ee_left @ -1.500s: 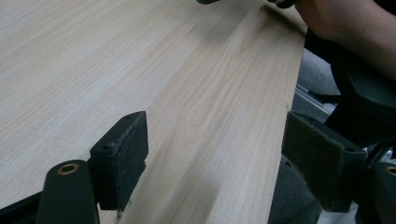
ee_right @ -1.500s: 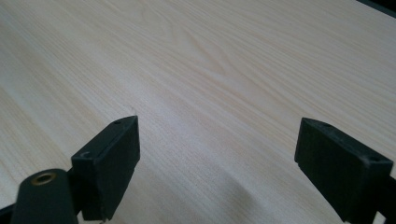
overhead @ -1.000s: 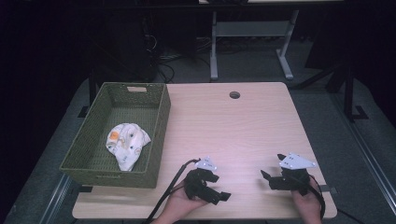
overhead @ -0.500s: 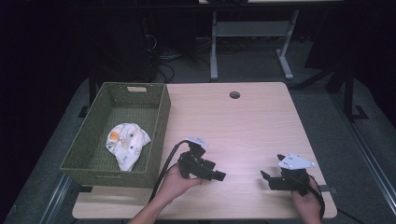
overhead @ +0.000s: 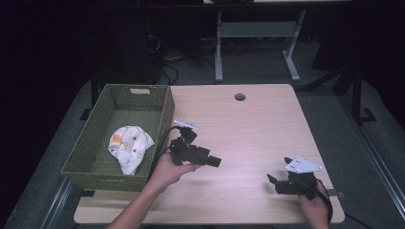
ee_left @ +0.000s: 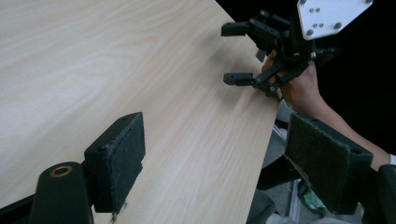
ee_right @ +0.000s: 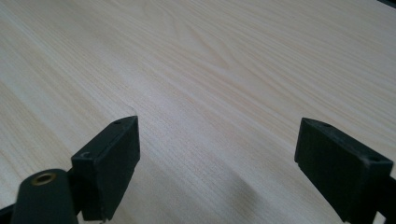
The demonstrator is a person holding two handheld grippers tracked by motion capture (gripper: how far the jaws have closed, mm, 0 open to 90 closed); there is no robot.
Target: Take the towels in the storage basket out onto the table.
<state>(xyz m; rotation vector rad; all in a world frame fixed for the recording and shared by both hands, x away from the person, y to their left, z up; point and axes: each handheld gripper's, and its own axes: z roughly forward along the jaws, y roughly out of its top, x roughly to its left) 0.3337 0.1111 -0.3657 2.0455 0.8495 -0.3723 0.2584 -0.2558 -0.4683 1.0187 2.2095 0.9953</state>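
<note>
High view | left tool (overhead: 216, 161) wide open, empty | right tool (overhead: 279, 171) wide open, empty

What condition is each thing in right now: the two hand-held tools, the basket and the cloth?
Left tool: jaws open, holding nothing, raised over the table.
Right tool: jaws open, holding nothing, low near the table's front edge.
Basket: upright at the table's left side.
Cloth: crumpled, lying inside the basket.

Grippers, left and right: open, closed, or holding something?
Left gripper: open, holding nothing.
Right gripper: open, holding nothing.
</note>
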